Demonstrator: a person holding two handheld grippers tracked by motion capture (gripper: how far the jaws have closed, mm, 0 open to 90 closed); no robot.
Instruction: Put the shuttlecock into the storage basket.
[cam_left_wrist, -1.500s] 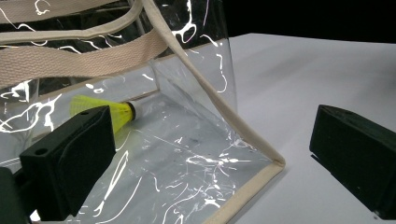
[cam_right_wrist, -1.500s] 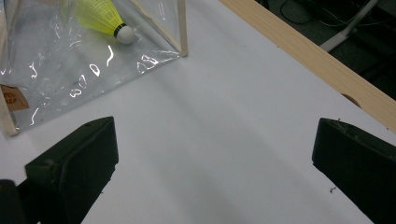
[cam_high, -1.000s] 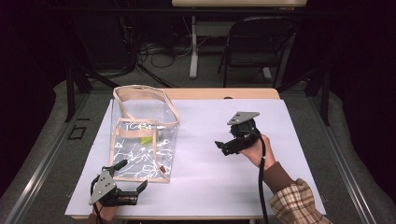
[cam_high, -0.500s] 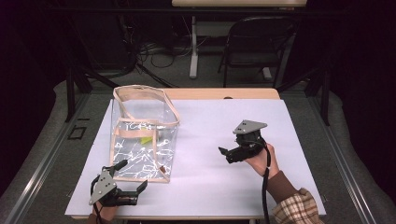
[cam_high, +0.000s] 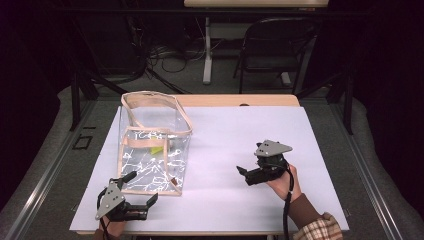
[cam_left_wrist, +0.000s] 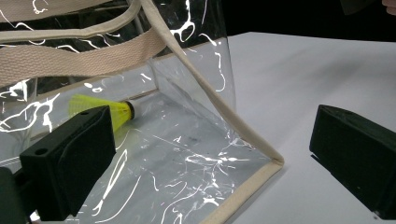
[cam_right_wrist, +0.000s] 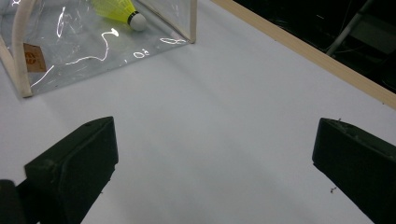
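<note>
A clear plastic tote bag (cam_high: 150, 165) with beige trim and handles stands upright on the left half of the white table (cam_high: 240, 130). A yellow shuttlecock (cam_high: 159, 148) lies on the bag's floor, its white cork end (cam_right_wrist: 137, 21) toward the right gripper. My left gripper (cam_high: 144, 186) is low at the table's front left, open, its jaws on either side of the bag's near corner (cam_left_wrist: 273, 161) without touching it. My right gripper (cam_high: 243, 176) is held over bare table to the right of the bag, open, with nothing between its jaws.
The table's wooden back edge (cam_high: 235, 101) runs behind the white sheet. Beyond it are a dark folding chair (cam_high: 272, 47) and cables on the floor. A small brown label (cam_right_wrist: 32, 58) is on the bag's side wall.
My right gripper has moved toward the near edge and a little to the right, dropping closer to the table. The left gripper, bag and shuttlecock have stayed put.
</note>
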